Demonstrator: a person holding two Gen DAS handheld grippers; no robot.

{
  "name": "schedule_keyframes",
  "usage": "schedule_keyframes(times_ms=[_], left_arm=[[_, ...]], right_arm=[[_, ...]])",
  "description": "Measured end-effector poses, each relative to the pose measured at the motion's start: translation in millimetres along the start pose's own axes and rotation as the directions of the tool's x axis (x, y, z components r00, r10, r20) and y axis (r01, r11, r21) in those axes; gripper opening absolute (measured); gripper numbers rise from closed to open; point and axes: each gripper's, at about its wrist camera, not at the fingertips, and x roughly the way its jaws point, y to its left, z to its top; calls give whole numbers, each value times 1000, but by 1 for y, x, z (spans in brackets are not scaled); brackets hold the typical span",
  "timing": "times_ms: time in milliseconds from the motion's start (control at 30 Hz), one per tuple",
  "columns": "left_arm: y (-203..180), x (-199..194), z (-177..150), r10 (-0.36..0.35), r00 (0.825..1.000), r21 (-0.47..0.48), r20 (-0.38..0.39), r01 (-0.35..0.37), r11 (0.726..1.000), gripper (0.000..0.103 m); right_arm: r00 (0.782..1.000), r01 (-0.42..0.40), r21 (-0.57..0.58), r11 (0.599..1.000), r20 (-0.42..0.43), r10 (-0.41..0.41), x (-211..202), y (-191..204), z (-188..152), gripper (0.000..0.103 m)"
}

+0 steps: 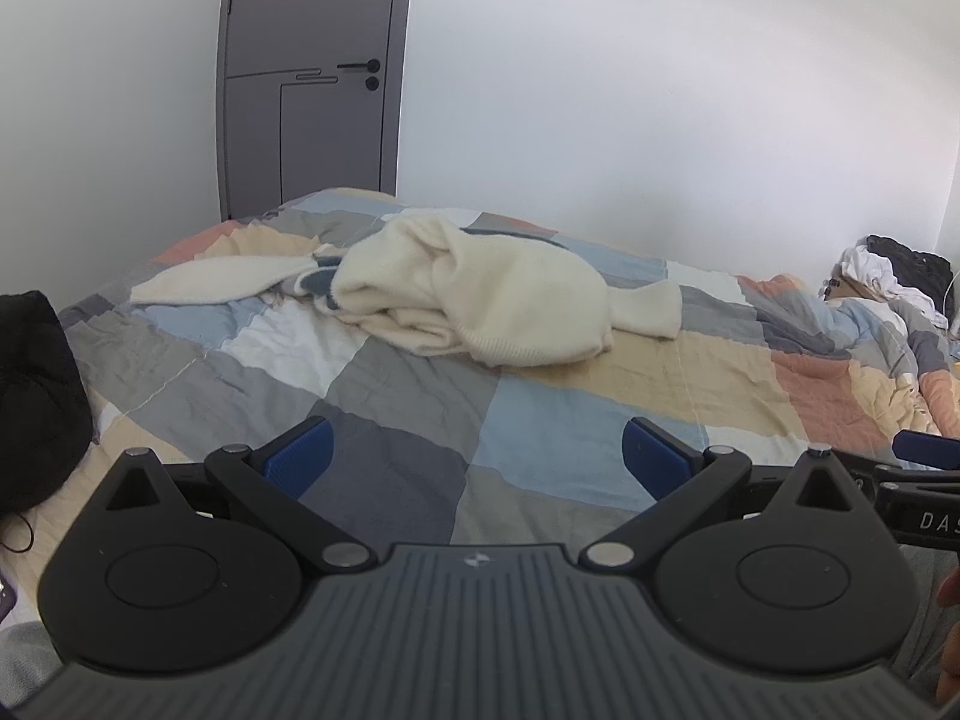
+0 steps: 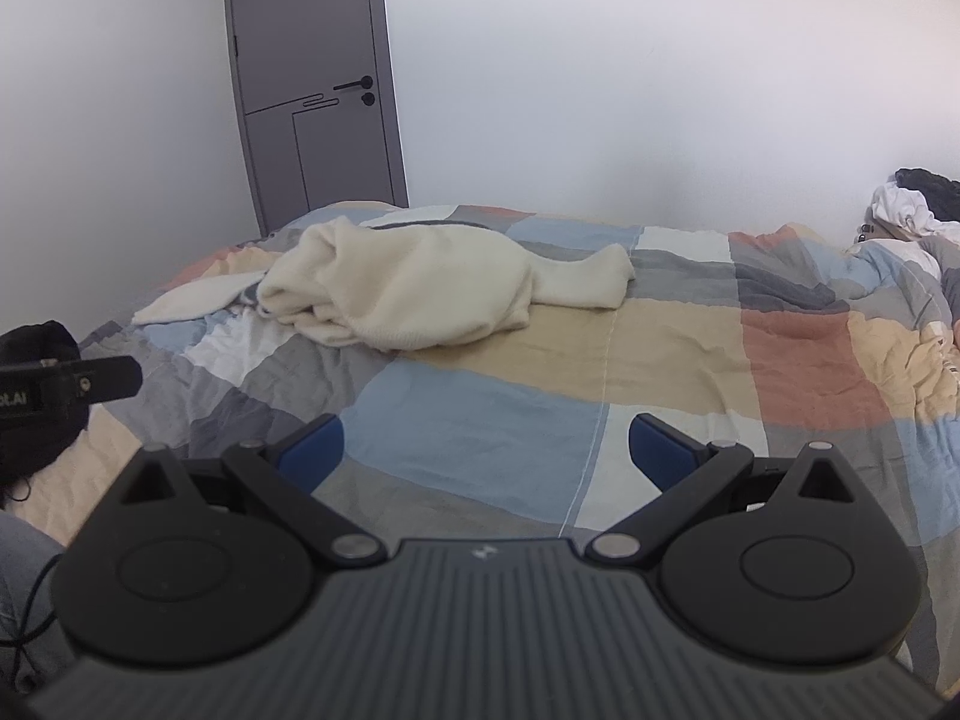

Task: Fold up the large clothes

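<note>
A cream knit sweater (image 1: pixel 480 294) lies crumpled in a heap on the patchwork bedspread (image 1: pixel 420 468), with one sleeve stretched to the left and one to the right. It also shows in the right wrist view (image 2: pixel 420 288). My left gripper (image 1: pixel 477 456) is open and empty, well short of the sweater, above the near part of the bed. My right gripper (image 2: pixel 486 447) is open and empty too, also short of the sweater. The right gripper's tip shows at the right edge of the left wrist view (image 1: pixel 924 450).
A grey door (image 1: pixel 312 72) stands in the far wall behind the bed. A pile of dark and white clothes (image 1: pixel 894 276) lies at the far right. A black object (image 1: pixel 36 396) sits at the bed's left edge. The bedspread (image 2: pixel 660 360) is rumpled at the right.
</note>
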Motion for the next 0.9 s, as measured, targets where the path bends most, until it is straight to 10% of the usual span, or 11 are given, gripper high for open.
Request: schedule_keyframes(times_ms=[900], left_arm=[[-4,-8,10,-5,1000,-11,-9,5,1000,103]], right_arm=[[998,-54,-1,999,-15,54,-4,6,3,103]])
